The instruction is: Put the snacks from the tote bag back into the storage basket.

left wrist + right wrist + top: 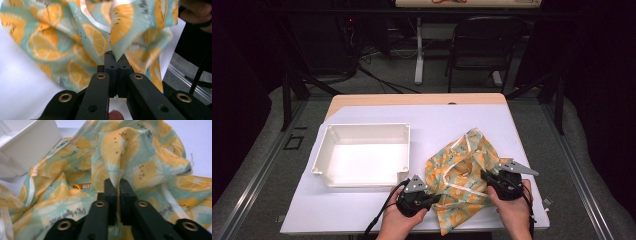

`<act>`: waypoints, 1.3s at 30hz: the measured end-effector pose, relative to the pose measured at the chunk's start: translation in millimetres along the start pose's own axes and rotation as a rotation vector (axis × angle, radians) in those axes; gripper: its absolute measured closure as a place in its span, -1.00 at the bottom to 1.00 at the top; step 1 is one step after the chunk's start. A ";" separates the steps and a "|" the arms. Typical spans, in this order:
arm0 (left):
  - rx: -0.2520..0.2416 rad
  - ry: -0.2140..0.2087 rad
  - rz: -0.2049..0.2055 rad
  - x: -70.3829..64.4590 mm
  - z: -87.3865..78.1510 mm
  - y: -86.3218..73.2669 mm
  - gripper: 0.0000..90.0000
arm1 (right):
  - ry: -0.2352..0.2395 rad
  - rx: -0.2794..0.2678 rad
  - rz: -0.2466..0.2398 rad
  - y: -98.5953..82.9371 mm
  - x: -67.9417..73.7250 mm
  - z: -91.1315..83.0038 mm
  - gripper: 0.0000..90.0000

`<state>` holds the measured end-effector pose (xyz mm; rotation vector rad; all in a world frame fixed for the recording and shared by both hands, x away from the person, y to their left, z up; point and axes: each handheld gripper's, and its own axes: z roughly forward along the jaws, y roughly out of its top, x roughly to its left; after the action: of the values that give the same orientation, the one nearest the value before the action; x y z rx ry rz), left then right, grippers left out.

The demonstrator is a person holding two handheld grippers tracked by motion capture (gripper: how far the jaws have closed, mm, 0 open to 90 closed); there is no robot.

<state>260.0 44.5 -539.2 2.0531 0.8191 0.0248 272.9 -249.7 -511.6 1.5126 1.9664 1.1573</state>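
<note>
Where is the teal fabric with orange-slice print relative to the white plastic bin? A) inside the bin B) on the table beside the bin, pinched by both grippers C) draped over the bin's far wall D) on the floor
B: the teal fabric with orange-slice print lies on the table right of the white plastic bin, with the left gripper and right gripper both shut on it.

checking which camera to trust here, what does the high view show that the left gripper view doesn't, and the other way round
High view: the white tray beside the lemon-print cloth, both hands, the right gripper, and a chair beyond the table.

Left gripper view: the left gripper up close, its jaws shut on a fold of the cloth, and a fingertip at the bottom edge.

Both: the cloth, the white tabletop, and the person's right hand.
</note>
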 end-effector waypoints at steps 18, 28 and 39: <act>-0.132 -0.116 0.010 3.8 -35.9 4.9 0.14 | 0.038 0.037 -0.034 -17.0 -7.4 -15.7 1.00; -0.214 -0.063 -0.143 23.8 -37.7 40.4 -0.23 | 0.055 0.043 -0.061 -17.7 -2.8 -14.6 1.00; -0.001 0.078 -0.231 17.5 35.6 48.9 0.35 | 0.080 0.076 -0.100 -21.0 2.6 -11.6 1.00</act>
<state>311.3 9.4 -528.6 1.9543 1.1003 -0.0235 251.1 -253.0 -521.3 1.4075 2.1355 1.1292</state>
